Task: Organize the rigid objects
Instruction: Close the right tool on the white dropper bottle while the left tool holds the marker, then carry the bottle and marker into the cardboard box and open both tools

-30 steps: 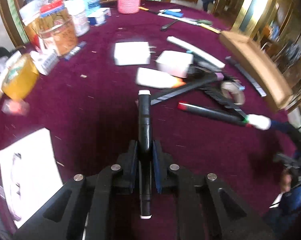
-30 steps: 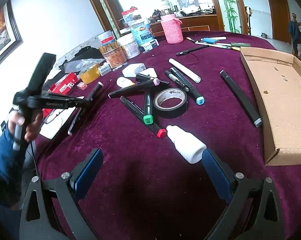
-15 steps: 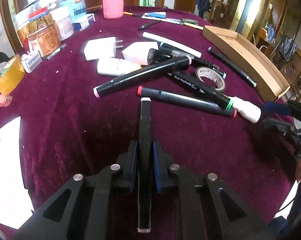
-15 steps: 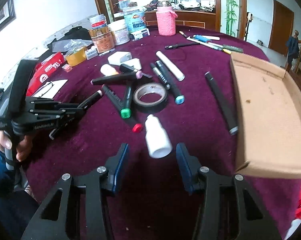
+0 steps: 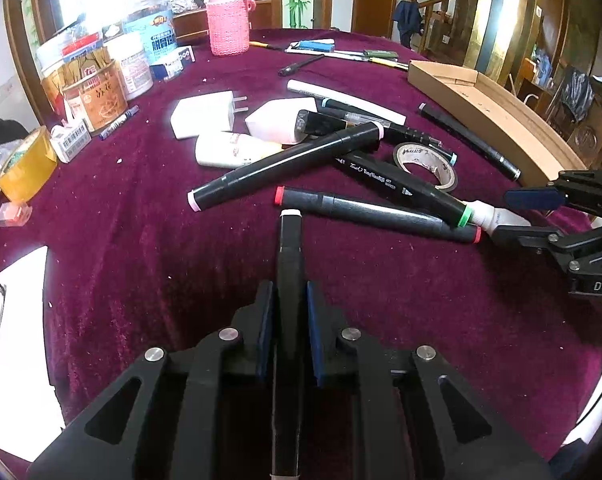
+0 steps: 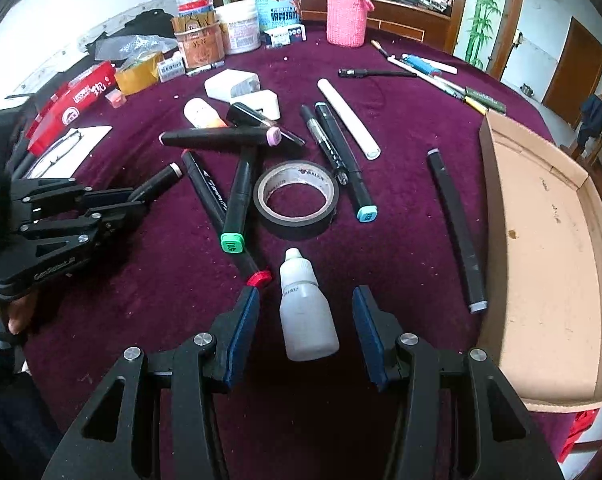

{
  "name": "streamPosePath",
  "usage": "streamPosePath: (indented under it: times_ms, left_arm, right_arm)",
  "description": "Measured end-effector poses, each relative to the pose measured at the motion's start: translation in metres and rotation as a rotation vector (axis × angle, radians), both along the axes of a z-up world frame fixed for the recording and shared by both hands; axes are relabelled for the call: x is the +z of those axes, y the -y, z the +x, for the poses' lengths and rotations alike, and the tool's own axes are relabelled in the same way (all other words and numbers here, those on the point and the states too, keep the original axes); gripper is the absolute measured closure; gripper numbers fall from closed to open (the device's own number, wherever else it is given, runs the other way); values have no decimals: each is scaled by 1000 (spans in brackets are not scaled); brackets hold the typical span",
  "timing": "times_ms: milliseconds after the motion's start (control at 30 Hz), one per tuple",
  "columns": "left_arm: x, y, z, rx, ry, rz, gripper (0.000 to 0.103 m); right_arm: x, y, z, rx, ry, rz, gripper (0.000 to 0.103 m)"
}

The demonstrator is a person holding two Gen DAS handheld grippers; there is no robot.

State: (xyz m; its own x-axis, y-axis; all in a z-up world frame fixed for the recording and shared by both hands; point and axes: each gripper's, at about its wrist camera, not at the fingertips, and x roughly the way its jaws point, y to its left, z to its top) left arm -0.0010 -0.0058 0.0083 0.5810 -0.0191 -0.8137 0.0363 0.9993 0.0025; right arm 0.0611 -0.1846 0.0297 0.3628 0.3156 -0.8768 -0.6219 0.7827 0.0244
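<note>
maroon tablecloth (image 6: 401, 128), white bottle (image 6: 307, 316), black marker (image 5: 289, 276)

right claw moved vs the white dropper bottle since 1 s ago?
Yes. The right claw swung left and advanced: the white dropper bottle, earlier beside its right pad, now lies between both pads, untouched.

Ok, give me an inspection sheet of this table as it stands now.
Surface: maroon cloth, crumbs scattered.
Job's things: markers piled beside tape roll; dropper bottle lying down; cardboard tray holds nothing.
Clutter: jars, pink knitted holder, chargers, glasses on paper.
Grippers: left gripper shut on black marker; right gripper straddling the bottle, fingers clear of it.
Cables: nothing seen.
Surroundings: window, wooden doors, staircase.
</note>
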Motion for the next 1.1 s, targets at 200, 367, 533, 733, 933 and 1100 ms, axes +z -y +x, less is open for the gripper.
streamPosePath:
  times_ms: [200,367,533,733,933,1100]
  left_arm:
    - [0,3,-1,0,10,25,88]
    - [-1,6,-2,-2,13,47,88]
    - [0,7,-3,-2,13,54,88]
    - [-1,9,-3,-4,15,70,88]
    - [0,8,-3,-4,13,54,88]
    - [0,8,-3,-4,13,53,89]
  right_arm:
    - [-10,-4,-1,-26,-9,-14,79]
    - [-12,-3,-12,-100,17,9,79]
    - [-13,-2,-18,-158,61,33,79]
    - [-13,-6,-17,-165,69,21,79]
    - [-14,-6,-17,-173,70,23,79]
    - [-14,-6,-17,-182,72,26,80]
